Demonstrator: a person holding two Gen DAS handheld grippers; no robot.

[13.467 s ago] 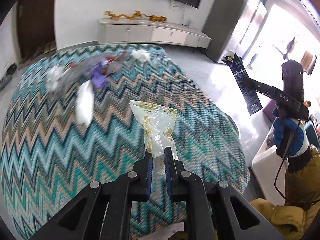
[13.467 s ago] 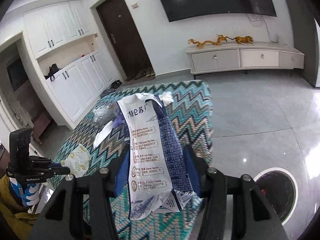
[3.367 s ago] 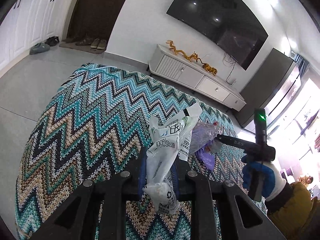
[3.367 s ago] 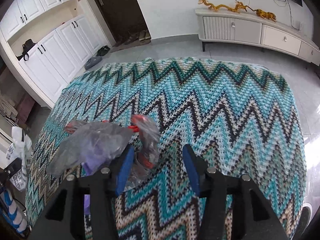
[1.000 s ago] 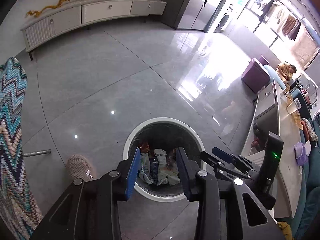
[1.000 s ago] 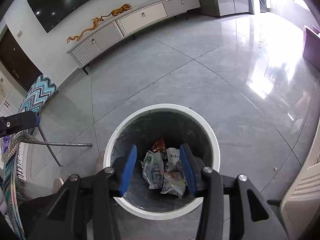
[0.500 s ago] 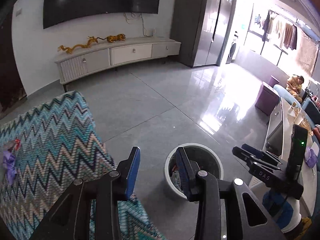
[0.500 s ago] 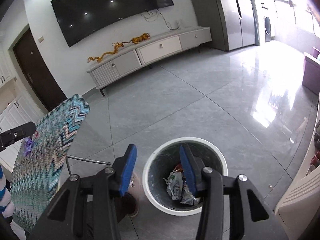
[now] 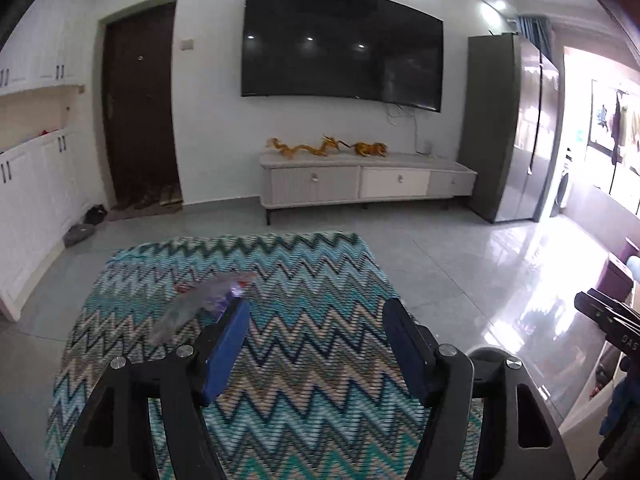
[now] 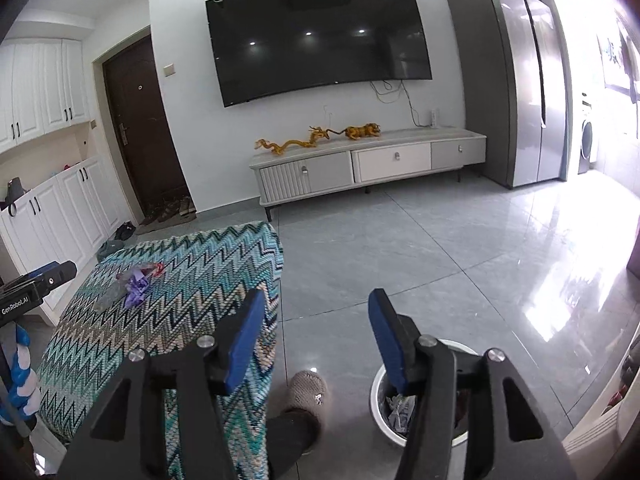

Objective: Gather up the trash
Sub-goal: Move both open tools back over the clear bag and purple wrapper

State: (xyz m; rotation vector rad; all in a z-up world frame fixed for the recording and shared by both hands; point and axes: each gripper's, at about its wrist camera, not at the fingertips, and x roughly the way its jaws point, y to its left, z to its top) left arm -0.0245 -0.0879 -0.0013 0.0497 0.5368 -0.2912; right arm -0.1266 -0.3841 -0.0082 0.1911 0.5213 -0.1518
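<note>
Both views have swung up from the bin to the room: TV wall ahead, zigzag-covered desk (image 9: 304, 364) back in sight.

Desk: only one cluster of trash left on the cloth, a clear crumpled plastic wrapper (image 10: 114, 294) with purple scrap (image 10: 136, 286) and a red bit, lying toward the far left part. In the left wrist view the same cluster is blurred, partly behind the left blue pad.

Bin (image 10: 460, 438): white, round, on the floor right of the desk. Crumpled wrappers (image 10: 398, 410) inside; most of the mouth is hidden behind the right tool's arm. In the left wrist view only a sliver of rim shows behind that tool's right arm.

Slippered foot (image 10: 308, 394) on the floor between desk and bin.

Left tool (image 9: 316, 340): jaws have just been opening, now wide apart, nothing between them, above the desk's near half.

Right tool (image 10: 316, 338): jaws have just been opening, apart, empty, over the floor beside the desk edge.

Gloved hand (image 10: 18, 372), blue and white, at the frame edge, mostly cut off.
</note>
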